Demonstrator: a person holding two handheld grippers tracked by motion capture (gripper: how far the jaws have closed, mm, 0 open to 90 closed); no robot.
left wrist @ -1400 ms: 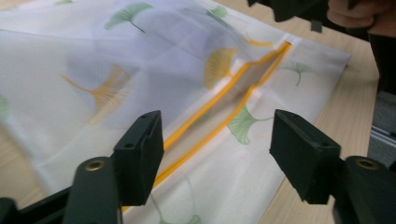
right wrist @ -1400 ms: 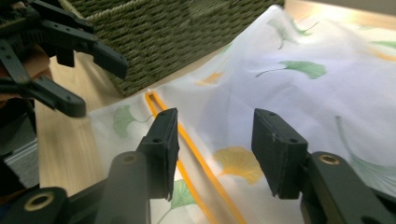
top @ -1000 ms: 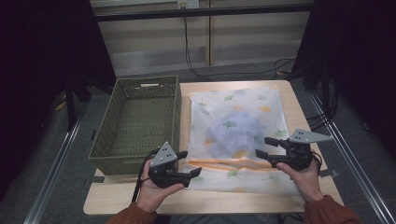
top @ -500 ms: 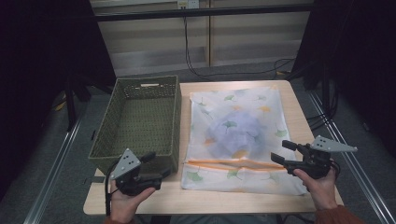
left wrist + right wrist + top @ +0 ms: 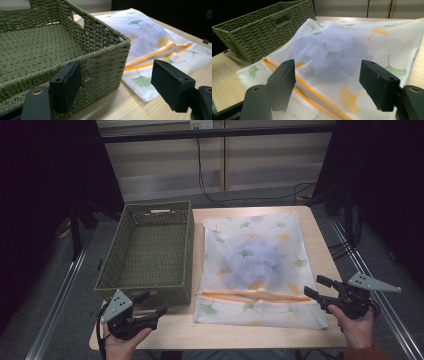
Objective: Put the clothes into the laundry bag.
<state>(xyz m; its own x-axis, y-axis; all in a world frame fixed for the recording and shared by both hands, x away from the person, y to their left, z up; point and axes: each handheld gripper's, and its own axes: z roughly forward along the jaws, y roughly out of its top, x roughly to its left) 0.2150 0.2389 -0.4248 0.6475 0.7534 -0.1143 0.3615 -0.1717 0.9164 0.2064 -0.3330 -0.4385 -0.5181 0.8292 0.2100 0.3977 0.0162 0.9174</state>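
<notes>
Dim room, dark curtains at the sides, pale wall panels and loose cables at the back. Light wooden table (image 5: 320, 227) in the middle. On its left part a green woven basket (image 5: 150, 250), nothing in it. On the right part, just beside the basket, a white mesh laundry bag (image 5: 260, 265) printed with ginkgo leaves, lying flat, with a bluish bundle (image 5: 250, 262) showing through the mesh and an orange zipper line (image 5: 255, 296) running across near the front edge.

Change since a second ago: both hands have pulled away from the bag's front edge. Left gripper (image 5: 150, 306) was at the bag's front-left corner, now sits off at the table's front-left corner, in front of the basket. Its jaws stand spread with nothing between them; the left gripper view looks past them at the basket corner (image 5: 125, 45) and the bag beyond. Right gripper (image 5: 316, 287) has slid out to the bag's right edge, near the zipper end. Its jaws have just been opening, stand wide apart, nothing between them; the right gripper view looks over the bag (image 5: 352, 50).

Bag itself unmoved, still outside the basket. My read: zipper handling looks finished or paused, bag released; the likely next step is a fresh grasp to lift it into the basket.
</notes>
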